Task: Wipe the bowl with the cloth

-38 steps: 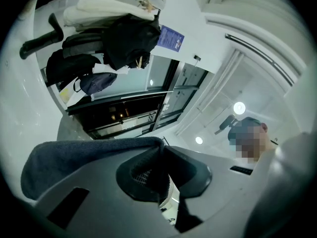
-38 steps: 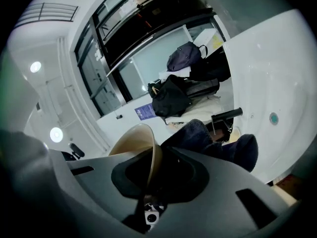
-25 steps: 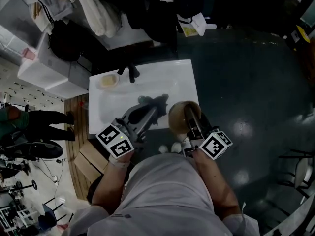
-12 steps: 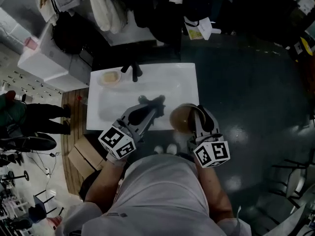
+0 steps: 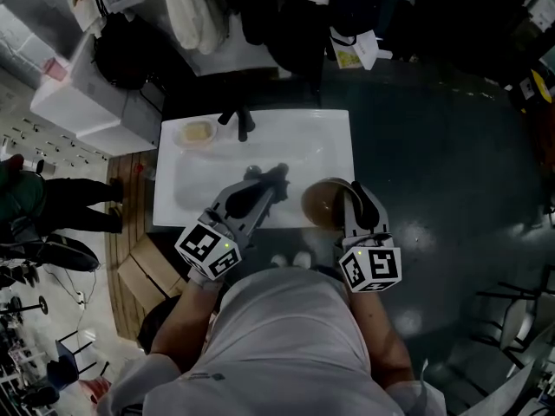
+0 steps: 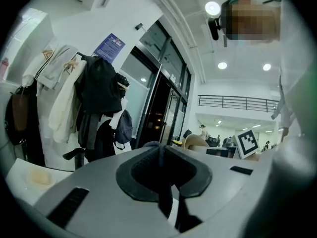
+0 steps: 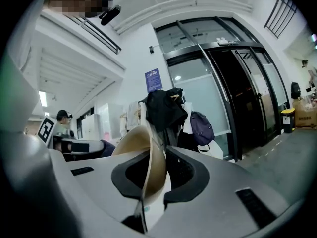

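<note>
In the head view my left gripper (image 5: 267, 189) reaches over the white washbasin (image 5: 321, 141), shut on a dark cloth (image 5: 279, 174) that hangs from its tips. Just to its right, my right gripper (image 5: 345, 193) is shut on the rim of a tan bowl (image 5: 321, 204) held at the basin's front right corner. The cloth and the bowl are a small gap apart. In the left gripper view the cloth (image 6: 165, 197) is pinched between closed jaws, with the bowl (image 6: 195, 142) beyond. The right gripper view shows the bowl (image 7: 136, 143) on edge, its wall clamped in the jaws.
A black tap (image 5: 241, 121) and a small dish with something yellowish (image 5: 197, 133) stand at the basin's back. Coats and bags (image 5: 191, 7) hang behind it. A cardboard box (image 5: 143, 276) lies on the floor at the left, near a standing person (image 5: 52, 202).
The right gripper has rolled about its own line, turning the bowl with it. The left gripper with the cloth has edged a little toward the bowl.
</note>
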Available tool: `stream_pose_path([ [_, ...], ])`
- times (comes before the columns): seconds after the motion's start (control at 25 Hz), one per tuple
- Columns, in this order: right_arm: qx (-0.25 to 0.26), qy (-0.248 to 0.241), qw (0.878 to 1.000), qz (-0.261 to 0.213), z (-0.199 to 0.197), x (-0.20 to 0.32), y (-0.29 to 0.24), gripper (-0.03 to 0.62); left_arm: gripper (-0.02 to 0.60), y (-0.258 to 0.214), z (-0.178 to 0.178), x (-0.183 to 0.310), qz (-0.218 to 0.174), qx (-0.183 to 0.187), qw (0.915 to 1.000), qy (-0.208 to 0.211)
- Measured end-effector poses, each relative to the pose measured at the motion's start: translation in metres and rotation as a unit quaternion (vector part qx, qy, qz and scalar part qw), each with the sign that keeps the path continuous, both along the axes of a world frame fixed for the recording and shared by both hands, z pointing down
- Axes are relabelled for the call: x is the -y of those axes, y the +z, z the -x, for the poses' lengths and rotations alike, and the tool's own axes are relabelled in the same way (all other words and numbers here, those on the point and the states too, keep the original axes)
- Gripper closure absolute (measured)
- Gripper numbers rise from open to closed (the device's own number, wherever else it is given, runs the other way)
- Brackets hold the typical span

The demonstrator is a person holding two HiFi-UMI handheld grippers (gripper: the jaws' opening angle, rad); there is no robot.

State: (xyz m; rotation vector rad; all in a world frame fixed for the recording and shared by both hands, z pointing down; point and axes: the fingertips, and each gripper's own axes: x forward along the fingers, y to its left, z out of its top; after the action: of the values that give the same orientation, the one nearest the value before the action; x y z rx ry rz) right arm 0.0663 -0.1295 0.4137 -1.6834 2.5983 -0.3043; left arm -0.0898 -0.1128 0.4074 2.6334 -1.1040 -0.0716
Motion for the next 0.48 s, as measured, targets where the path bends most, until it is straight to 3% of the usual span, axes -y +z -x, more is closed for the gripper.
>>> stream_pose_path([
  [0.2, -0.013, -0.004, 1.0, -0.006, 0.007, 0.001, -0.002, 0.534, 0.54, -0.006, 0.006, 0.0, -0.014, 0.002, 0.9999, -0.004],
  [0.48, -0.023, -0.011, 1.0, -0.008, 0.016, 0.0, -0.002, 0.534, 0.54, -0.003, 0.011, -0.002, 0.001, -0.017, 0.9998, 0.01],
])
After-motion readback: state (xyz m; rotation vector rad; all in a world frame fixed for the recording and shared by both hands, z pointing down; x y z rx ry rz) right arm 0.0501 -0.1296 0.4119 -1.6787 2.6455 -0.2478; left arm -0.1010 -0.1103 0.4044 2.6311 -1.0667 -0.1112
